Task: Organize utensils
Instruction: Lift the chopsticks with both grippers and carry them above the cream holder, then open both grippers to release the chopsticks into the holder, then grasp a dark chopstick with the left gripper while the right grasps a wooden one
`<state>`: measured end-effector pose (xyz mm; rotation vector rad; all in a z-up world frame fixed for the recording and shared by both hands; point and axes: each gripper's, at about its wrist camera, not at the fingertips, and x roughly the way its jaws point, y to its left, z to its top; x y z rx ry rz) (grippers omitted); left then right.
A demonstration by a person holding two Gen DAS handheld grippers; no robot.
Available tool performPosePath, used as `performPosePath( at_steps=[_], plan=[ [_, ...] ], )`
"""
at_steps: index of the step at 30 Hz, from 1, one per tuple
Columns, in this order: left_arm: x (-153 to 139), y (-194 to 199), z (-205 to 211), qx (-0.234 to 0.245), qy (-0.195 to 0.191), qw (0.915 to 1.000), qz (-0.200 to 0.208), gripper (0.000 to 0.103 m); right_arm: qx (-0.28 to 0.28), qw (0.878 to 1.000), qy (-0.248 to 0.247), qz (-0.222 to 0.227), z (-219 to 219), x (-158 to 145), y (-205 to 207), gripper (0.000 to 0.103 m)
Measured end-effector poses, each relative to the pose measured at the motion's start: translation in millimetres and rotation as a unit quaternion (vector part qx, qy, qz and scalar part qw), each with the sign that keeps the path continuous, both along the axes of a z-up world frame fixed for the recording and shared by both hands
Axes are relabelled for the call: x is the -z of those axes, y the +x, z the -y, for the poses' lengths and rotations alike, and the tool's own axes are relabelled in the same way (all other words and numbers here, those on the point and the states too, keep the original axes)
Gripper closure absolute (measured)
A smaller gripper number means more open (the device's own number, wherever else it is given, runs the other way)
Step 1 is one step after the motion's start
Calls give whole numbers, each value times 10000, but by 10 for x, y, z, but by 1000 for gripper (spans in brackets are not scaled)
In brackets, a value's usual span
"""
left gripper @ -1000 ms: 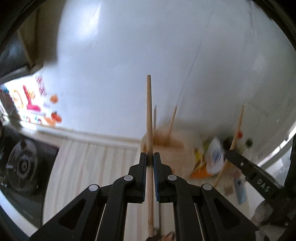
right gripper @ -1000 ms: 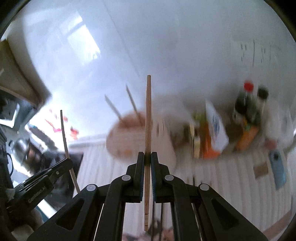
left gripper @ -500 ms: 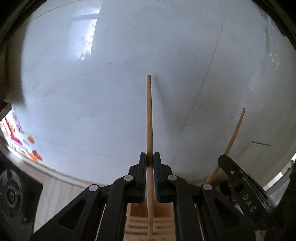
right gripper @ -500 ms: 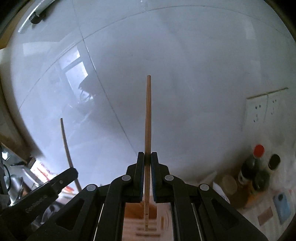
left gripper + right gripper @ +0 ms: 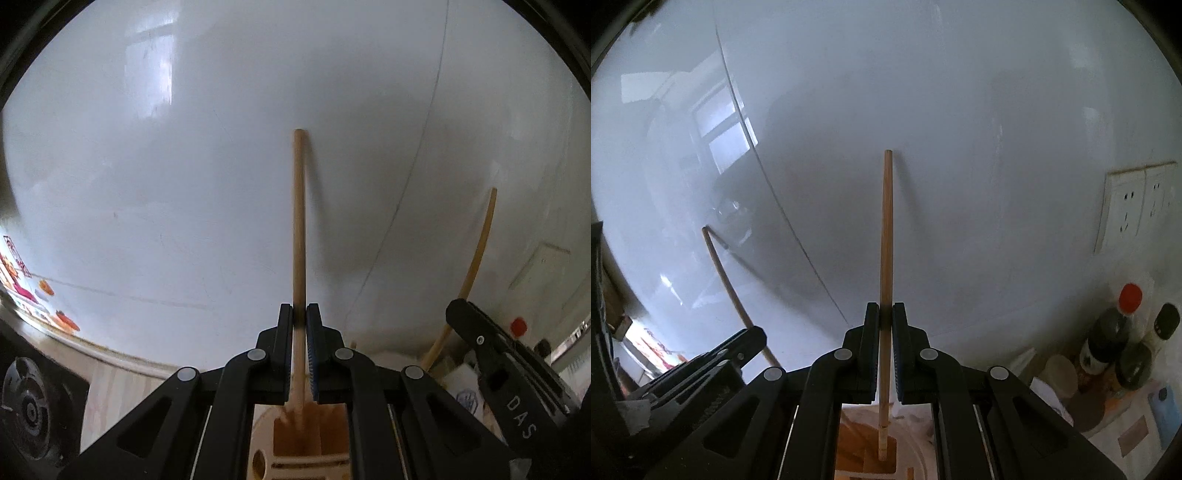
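Each pair of tongs is closed on one wooden chopstick and holds it upright in front of the white tiled wall. The left tongs (image 5: 299, 314) grip the left chopstick (image 5: 298, 229) low on its shaft, and its lower end drops into a slot of the wooden utensil holder (image 5: 295, 454) directly beneath. The right tongs (image 5: 885, 314) clamp the right chopstick (image 5: 885, 258) the same way; its bottom tip hangs just above, or barely inside, a compartment of the holder, and from this angle I cannot tell which. In each wrist view the other tongs appear at the side with their stick, so the two are near each other but apart.

The step in hand looks like lowering both sticks into the holder. To do it well, keep each stick vertical so the tip meets the opening and not a divider, and bring them straight down without swinging sideways. Watch that the two sticks do not cross or knock together. Loosen the grip only once the tip is well inside the slot, since a thin round stick let go too high may tip over the rim. The bottles (image 5: 1123, 332) at the far right stand well clear of the work.
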<state>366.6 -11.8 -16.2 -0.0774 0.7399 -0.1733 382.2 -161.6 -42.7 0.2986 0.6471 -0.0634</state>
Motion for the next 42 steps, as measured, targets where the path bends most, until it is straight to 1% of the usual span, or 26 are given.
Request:
performPosePath(
  at_steps=[3, 7, 9, 10, 11, 12, 13, 14, 15, 16, 18, 19, 20, 21, 23, 25, 28, 30, 33, 36, 37, 38, 39, 40, 41, 42],
  plan=[
    [69, -44, -51, 68, 48, 9997, -239, 98, -95, 9999, 43, -131, -12, 70, -38, 96],
    [117, -134, -139, 228, 56, 9981, -566, 98, -414, 9986, -31, -327, -67, 135, -71, 96],
    [86, -220, -206, 268, -1, 9972, -705, 94, -582, 9970, -51, -511, -90, 189, -76, 96],
    [53, -283, -249, 281, -53, 9967, -757, 94, -665, 9959, -42, -617, -105, 230, -102, 96],
    [22, -328, -267, 286, -80, 9966, -766, 91, -716, 9950, -17, -696, -100, 246, -120, 95],
    [-17, -376, -279, 270, -83, 9968, -754, 83, -768, 9941, 25, -760, -93, 252, -134, 95],
    [-90, -428, -291, 229, -55, 9969, -744, 74, -776, 9938, 53, -795, -75, 247, -161, 91],
    [-136, -479, -327, 145, -14, 9972, -727, 51, -769, 9938, 78, -805, -49, 226, -202, 81],
    [-182, -540, -368, 38, -7, 9976, -688, 31, -750, 9940, 116, -792, -5, 199, -251, 75],
    [-203, -598, -440, -63, -17, 9979, -644, 25, -707, 9944, 146, -772, 28, 171, -300, 68],
    [-254, -752, -565, -232, -37, 9983, -525, 16, -611, 9950, 164, -777, 51, 106, -408, 66],
    [-256, -830, -603, -309, -8, 9982, -504, 13, -553, 9952, 180, -788, 86, 81, -472, 61],
    [-246, -891, -628, -392, 51, 9979, -504, 3, -470, 9955, 179, -808, 132, 54, -564, 54],
    [-225, -965, -653, -453, 117, 9977, -500, 0, -374, 9957, 140, -839, 166, 1, -623, 50],
    [-174, -1095, -655, -560, 232, 9970, -492, 0, -229, 9960, 149, -854, 252, -41, -822, 37],
    [-55, -1144, -623, -574, 254, 9965, -552, 0, -109, 9958, 170, -890, 326, -40, -993, 30],
    [171, -1281, -571, -584, 309, 9947, -783, 0, 20, 9951, 193, -970, 445, 29, -1259, 20],
    [365, -1379, -525, -569, 398, 9925, -1003, 0, 92, 9935, 148, -1127, 510, 122, -1400, 20],
    [714, -1491, -419, -483, 535, 9871, -1432, 0, 113, 9883, 58, -1521, 549, 368, -1557, 20],
    [1080, -1571, -283, -379, 646, 9791, -1888, 0, 107, 9778, 37, -2093, 601, 735, -1688, 21],
    [1213, -1591, -229, -320, 684, 9760, -2042, 0, 59, 9728, 105, -2314, 609, 903, -1736, 29],
    [1346, -1607, -179, -256, 696, 9726, -2204, 1, 3, 9662, 178, -2571, 611, 1078, -1767, 48],
    [1458, -1630, -128, -185, 700, 9695, -2340, 3, -62, 9613, 249, -2745, 605, 1210, -1792, 55],
    [1566, -1640, -85, -123, 708, 9660, -2482, 7, -152, 9540, 355, -2974, 599, 1390, -1818, 66],
    [1699, -1646, -39, -46, 699, 9615, -2657, 17, -180, 9489, 410, -3123, 598, 1515, -1839, 72],
    [1827, -1647, 3, 27, 686, 9565, -2837, 30, -246, 9424, 474, -3303, 586, 1676, -1864, 75]
  ],
)
